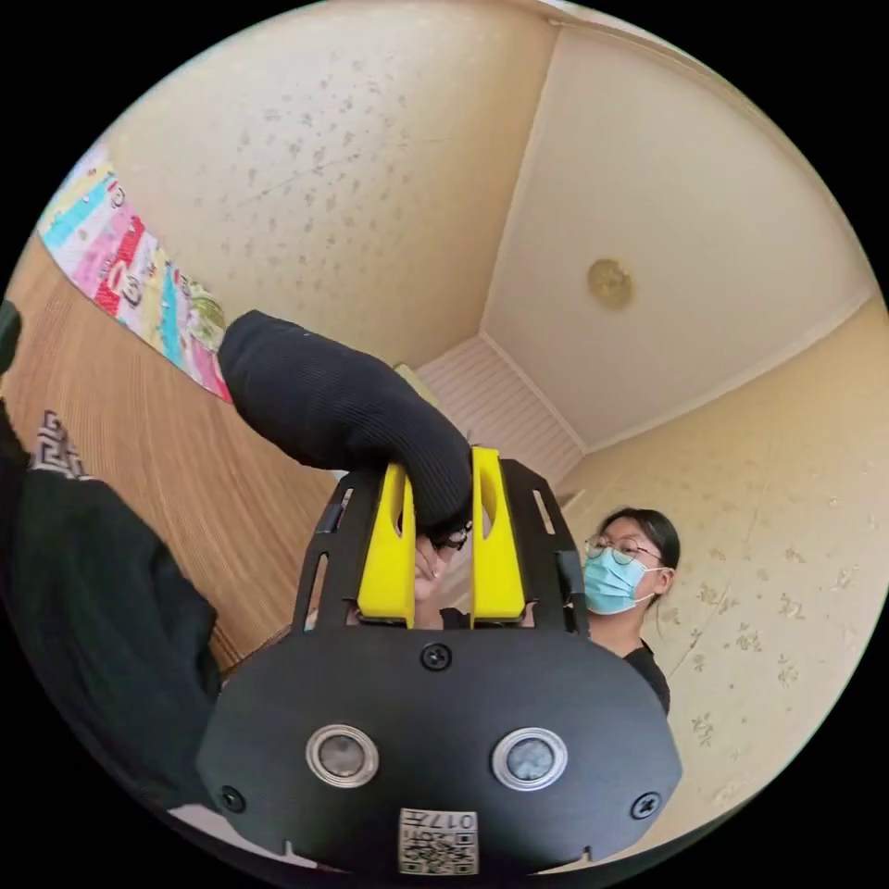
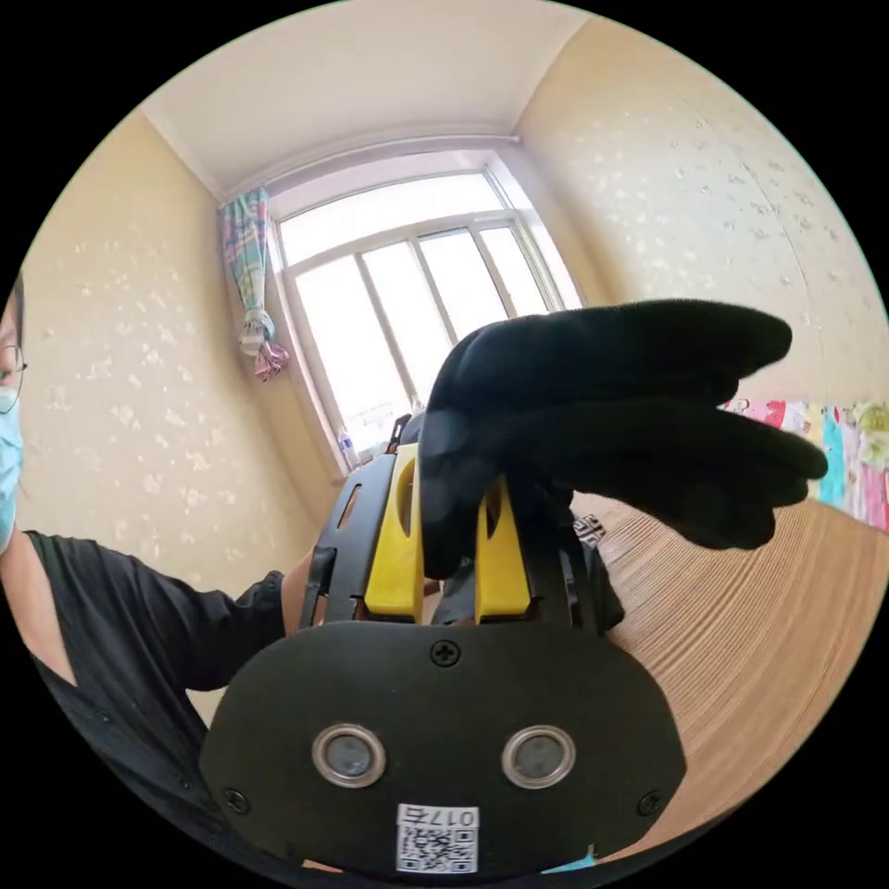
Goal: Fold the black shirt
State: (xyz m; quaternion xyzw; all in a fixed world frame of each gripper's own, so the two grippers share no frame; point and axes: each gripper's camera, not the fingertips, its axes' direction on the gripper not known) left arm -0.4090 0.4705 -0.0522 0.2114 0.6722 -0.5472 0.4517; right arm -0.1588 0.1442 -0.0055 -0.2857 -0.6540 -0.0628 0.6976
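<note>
Both views point upward at walls and ceiling. In the left gripper view, my left gripper [image 1: 443, 519] with yellow jaws is shut on a thick fold of the black shirt [image 1: 343, 407], which bulges up and left from the jaws. More black cloth with a white pattern hangs at the left edge. In the right gripper view, my right gripper [image 2: 451, 546] is shut on another bunch of the black shirt [image 2: 611, 417], which spreads out to the right above the jaws. A further bit of the cloth hangs behind that gripper.
A person in a black top [image 1: 620, 574] stands close behind the left gripper and at the left edge of the right gripper view, a sleeve [image 2: 148, 630] reaching in. A ridged wooden surface [image 2: 759, 630], a colourful poster [image 1: 139, 278] and a bright window [image 2: 417, 287] surround.
</note>
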